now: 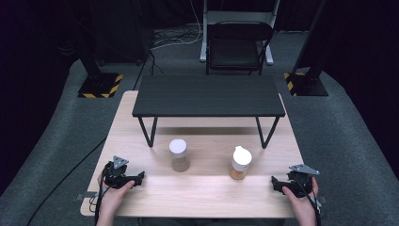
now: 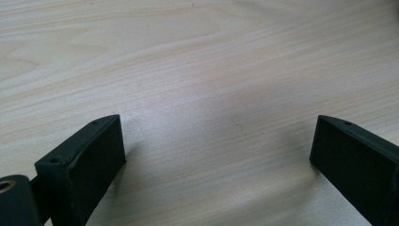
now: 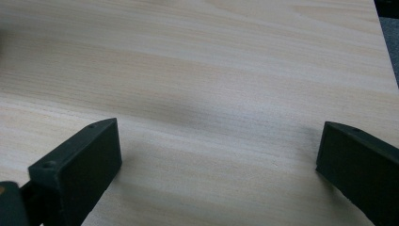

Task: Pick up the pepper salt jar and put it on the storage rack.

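Left gripper at desk 8 o'clock corner, fingers wide apart, nothing between, bare wood below. Right gripper at 4 o'clock corner, fingers likewise spread, empty. Left jar, flat white lid, brown contents, at desk centre, 2 o'clock from left gripper, apart. Right jar, white spout cap, orange-brown contents, 10 o'clock from right gripper, apart. Black shelf at desk 12 o'clock. No legible labels or writing on jars.
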The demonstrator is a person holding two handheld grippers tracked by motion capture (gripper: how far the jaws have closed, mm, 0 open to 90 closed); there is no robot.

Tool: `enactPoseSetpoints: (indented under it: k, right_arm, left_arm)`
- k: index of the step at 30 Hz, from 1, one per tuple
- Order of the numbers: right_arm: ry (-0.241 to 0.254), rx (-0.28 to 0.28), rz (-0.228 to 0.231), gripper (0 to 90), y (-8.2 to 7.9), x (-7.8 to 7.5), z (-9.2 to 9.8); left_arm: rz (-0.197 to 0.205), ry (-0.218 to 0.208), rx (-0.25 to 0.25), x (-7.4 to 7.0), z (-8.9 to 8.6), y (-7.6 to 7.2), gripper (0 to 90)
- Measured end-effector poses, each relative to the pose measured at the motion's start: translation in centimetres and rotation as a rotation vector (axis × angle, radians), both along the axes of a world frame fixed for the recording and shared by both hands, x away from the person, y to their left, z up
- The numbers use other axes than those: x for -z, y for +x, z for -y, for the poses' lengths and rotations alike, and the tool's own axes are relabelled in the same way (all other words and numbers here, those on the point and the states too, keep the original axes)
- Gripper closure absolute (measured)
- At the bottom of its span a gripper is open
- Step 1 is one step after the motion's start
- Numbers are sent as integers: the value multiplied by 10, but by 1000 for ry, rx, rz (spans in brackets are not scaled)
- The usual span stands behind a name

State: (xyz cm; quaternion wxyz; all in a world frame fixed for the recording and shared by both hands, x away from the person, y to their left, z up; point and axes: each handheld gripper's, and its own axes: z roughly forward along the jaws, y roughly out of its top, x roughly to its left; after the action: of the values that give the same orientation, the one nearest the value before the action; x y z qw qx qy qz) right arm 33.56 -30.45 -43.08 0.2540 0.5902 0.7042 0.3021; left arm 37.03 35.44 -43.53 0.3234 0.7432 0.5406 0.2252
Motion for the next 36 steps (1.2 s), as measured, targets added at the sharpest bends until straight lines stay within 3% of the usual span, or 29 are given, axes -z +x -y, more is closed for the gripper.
enactPoseSetpoints:
  k: [3,9,14,24,29,36]
  right_arm:
    - [0,0,0,0,0,0,0]
    - [0,0,0,0,0,0,0]
    - [0,0,1,0,0,0,0]
    - [1,1,0,0,0,0,0]
    - [1,1,0,0,0,0,0]
    - [0,4,1,0,1,0,-1]
  left_arm:
    - [8,-6,-12,-1,-2,-2,32]
    - [56,-69,-3,-11,-10,-11,32]
    - [86,-92,7,-19,-12,-16,32]
    - [119,-100,65,-37,-1,-24,44]
    - [130,-136,99,-49,1,-24,52]
    - [141,-112,142,-67,13,-20,51]
